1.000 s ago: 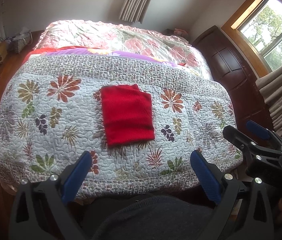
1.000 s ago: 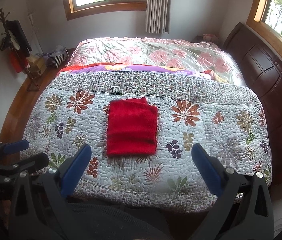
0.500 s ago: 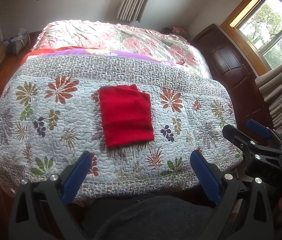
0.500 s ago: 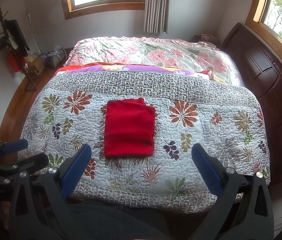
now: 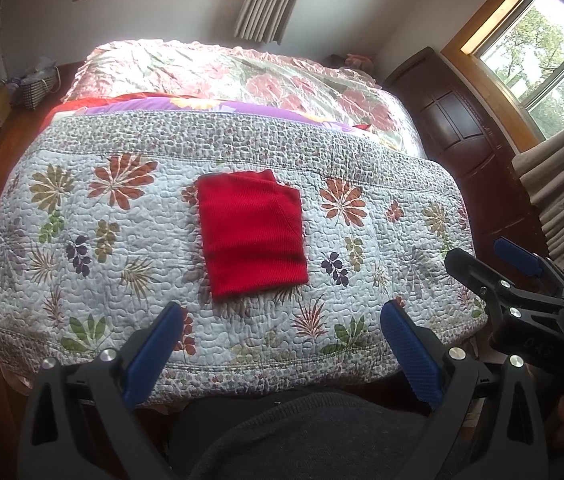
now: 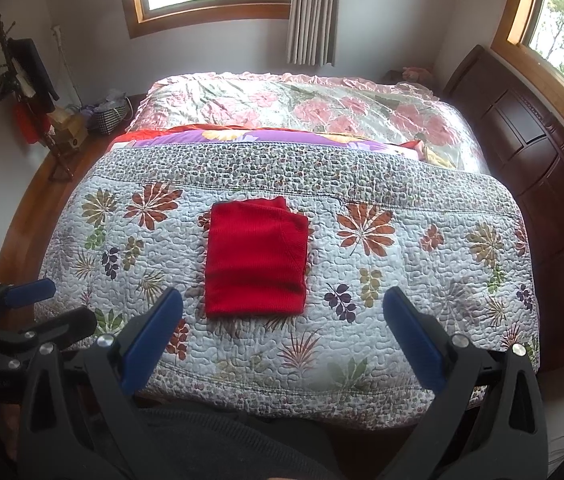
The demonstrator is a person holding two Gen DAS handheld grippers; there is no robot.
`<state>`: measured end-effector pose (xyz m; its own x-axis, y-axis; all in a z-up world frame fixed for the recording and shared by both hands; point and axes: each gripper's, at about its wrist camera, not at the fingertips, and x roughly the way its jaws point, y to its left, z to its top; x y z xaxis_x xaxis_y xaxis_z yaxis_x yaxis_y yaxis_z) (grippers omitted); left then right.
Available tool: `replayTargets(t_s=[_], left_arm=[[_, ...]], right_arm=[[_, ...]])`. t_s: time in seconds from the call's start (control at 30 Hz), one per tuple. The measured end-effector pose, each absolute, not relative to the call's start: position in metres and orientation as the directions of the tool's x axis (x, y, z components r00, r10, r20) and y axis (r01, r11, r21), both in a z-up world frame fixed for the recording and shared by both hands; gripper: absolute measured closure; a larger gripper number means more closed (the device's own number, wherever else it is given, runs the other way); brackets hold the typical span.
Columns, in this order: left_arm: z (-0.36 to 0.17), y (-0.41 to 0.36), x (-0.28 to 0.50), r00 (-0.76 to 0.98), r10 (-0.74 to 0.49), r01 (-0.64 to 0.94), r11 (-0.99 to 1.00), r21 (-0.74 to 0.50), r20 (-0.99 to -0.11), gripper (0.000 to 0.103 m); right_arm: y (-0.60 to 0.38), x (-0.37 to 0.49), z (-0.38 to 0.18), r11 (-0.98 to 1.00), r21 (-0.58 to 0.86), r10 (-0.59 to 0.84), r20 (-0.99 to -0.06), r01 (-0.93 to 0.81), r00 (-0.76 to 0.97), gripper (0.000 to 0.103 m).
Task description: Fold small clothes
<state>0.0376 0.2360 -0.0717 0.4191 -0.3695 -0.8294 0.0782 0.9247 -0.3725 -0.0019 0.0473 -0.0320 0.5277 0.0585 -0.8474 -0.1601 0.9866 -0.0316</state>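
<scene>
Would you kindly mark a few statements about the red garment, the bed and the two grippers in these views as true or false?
1. The red garment lies folded into a compact rectangle on the floral quilt. True.
2. The left gripper is shut on the garment. False: its jaws stand wide apart, short of the cloth, touching nothing.
3. The right gripper is open and empty. True.
4. The garment hangs over the near edge of the bed. False: it sits near the middle of the quilt, with quilt showing on all sides.
5. A dark wooden headboard stands at the right of the bed. True.
</scene>
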Motion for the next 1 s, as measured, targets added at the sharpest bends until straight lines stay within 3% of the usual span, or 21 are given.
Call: replayTargets(t_s=[1.0], left_arm=[[-0.075,0.237,0.048,0.409,-0.369,0.08,0.926,-0.37,-0.835,0.004]], right_arm=[[0.042,0.014,-0.039,0.985,-0.037,0.056,-0.853,-0.167,0.518,0.003]])
